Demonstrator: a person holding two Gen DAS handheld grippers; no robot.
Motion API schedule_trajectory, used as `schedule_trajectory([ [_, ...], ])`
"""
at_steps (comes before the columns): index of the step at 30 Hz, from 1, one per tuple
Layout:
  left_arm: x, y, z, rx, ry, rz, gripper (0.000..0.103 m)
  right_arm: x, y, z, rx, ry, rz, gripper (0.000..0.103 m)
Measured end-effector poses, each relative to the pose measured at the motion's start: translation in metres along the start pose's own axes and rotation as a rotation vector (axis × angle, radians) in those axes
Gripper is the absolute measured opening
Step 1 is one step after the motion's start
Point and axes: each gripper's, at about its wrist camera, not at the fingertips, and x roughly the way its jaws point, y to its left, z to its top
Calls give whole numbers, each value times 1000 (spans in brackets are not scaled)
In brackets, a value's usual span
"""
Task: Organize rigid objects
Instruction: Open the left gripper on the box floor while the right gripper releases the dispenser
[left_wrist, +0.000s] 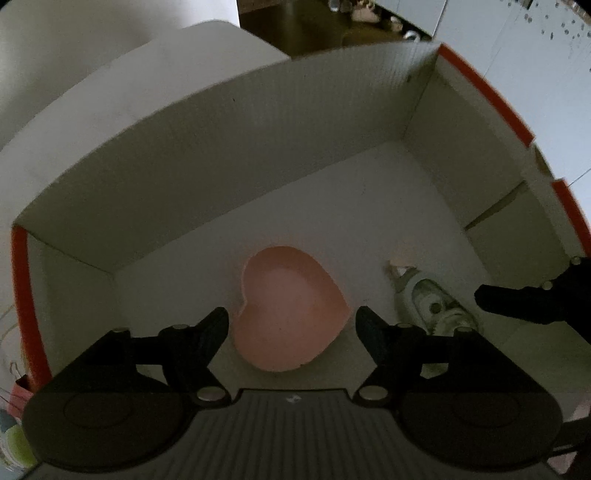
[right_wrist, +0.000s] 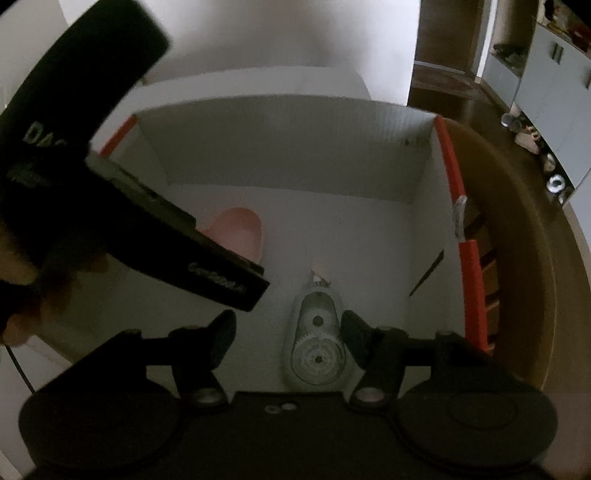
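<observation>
Both grippers (left_wrist: 291, 332) (right_wrist: 288, 332) are open over the box (left_wrist: 221, 122); we may knock the dish (left_wrist: 291, 310) or tape (right_wrist: 317, 347).

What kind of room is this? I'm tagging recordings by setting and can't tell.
Probably a home, not a lab. A white cardboard box with a pink heart-shaped dish and a correction tape dispenser sits over a wooden floor, with white cabinets behind.
</observation>
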Motion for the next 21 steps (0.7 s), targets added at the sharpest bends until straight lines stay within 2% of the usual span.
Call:
schedule_trajectory([
  [7, -40, 3, -15, -25, -97, -8, 76, -22, -1, 3, 14, -56, 14, 68],
  [8, -39, 3, -4, -28, -114, -15, 76, -27, 0, 3, 15, -67, 15, 68],
  [11, -55, 2, -7, -37, -158, -18, 76, -39, 1, 2, 26, -92, 25, 69],
  [21, -107, -1, -34, -35, -313, -43, 75, -76, 18, -10, 21, -164, 40, 74],
])
